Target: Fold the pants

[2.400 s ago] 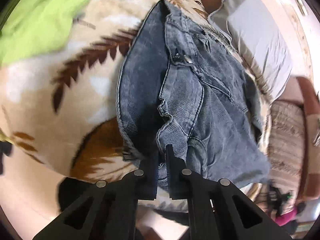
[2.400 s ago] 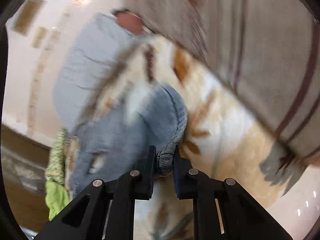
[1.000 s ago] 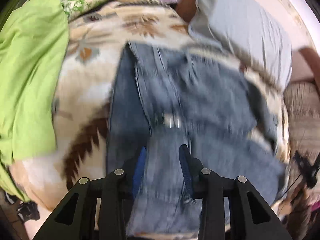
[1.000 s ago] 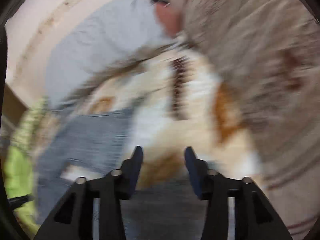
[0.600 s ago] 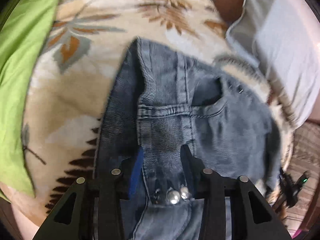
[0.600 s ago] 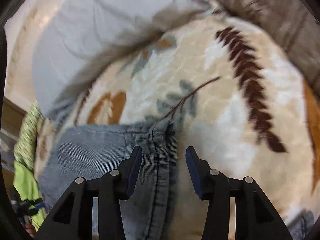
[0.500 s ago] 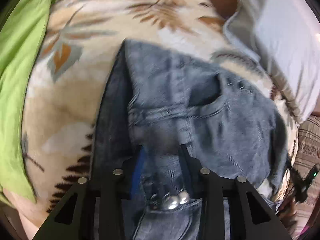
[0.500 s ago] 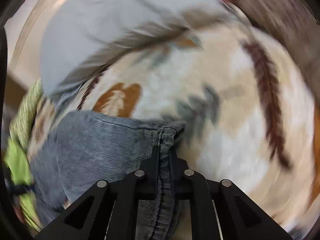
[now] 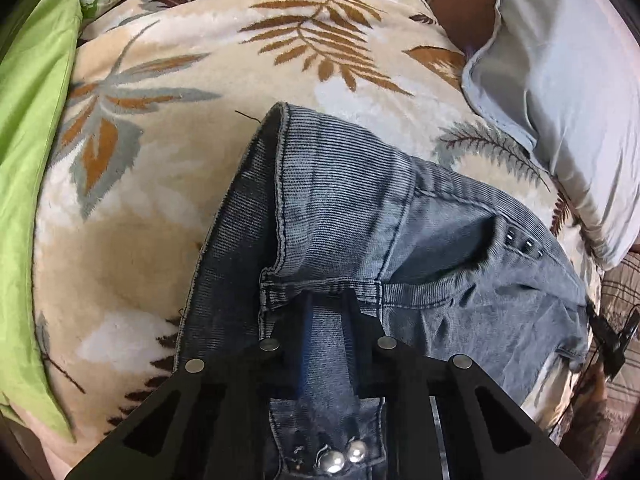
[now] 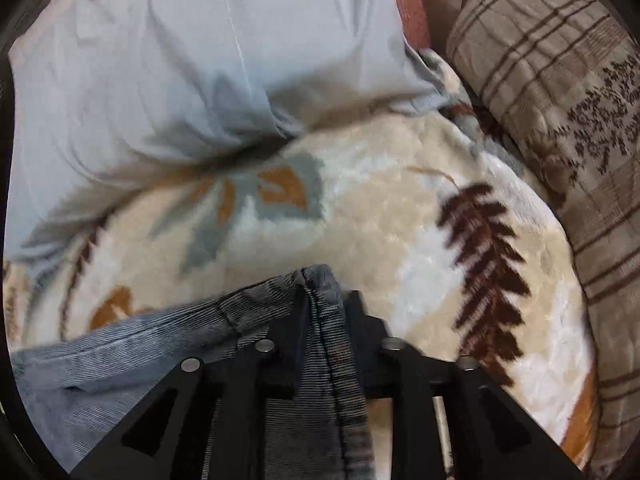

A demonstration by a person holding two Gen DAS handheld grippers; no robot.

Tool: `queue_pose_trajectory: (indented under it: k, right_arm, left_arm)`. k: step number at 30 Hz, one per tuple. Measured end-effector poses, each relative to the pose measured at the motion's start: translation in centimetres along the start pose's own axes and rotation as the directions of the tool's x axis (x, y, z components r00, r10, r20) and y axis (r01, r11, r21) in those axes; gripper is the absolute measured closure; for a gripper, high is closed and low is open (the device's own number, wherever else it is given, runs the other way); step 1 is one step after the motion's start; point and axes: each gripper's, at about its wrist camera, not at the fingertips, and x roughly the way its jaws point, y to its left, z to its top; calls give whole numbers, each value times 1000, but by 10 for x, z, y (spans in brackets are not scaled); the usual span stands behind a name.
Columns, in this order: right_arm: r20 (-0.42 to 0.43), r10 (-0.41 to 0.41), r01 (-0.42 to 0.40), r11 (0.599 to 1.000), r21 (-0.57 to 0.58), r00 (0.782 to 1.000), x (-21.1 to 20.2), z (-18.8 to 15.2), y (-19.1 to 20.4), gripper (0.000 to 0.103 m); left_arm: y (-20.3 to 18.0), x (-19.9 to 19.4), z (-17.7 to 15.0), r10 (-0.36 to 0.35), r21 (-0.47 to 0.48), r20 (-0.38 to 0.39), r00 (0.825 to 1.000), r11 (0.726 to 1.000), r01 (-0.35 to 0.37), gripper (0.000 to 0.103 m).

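The grey-blue denim pants (image 9: 344,220) lie folded on a cream leaf-patterned blanket (image 9: 160,160). In the left wrist view my left gripper (image 9: 326,300) has its fingers closed on the denim just below a seamed band; two metal buttons (image 9: 340,456) show under the gripper. In the right wrist view my right gripper (image 10: 326,300) is shut on a seamed edge of the pants (image 10: 324,320), whose corner sticks out past the fingertips over the blanket (image 10: 380,220).
A pale grey pillow (image 9: 560,100) lies at the back right, also in the right wrist view (image 10: 180,60). A green sheet (image 9: 28,160) lies along the left. A brown striped cushion (image 10: 560,100) borders the right. A black clip (image 9: 612,336) sits at the pants' right edge.
Both grippers let go of the pants, moved open to a new spot and have shut on the denim again; the right closed first, the left just now.
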Motion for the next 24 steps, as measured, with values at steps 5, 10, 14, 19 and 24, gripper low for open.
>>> queue_pose_trajectory:
  k: [5,10,14,19,24]
  right_arm:
    - [50,136,-140,983,116,990,-55,-13,-39,50]
    - [-1,233,-225,941,251,972,-72,-73,-86,46]
    - [-53,292,-270,929,253,955,-56,-105,-71,54]
    - [32,242,-244,969,48,970,-81,-101,-36,88]
    - [-24,46,-44,996,72,999,-60,-81,-70,86]
  left_arm:
    - [12,-43,-23,-30,70,33,999,997,27,87]
    - [26,-68,-49,-130,76,74,989,989,125,68]
    - [21,-59,-66,-117,83,14,993,990,116,67]
    - [-3,-59,-79,-54,165,8,998,985,52,68]
    - [-13,-42,-74,32,174,0,999,984,-32,68]
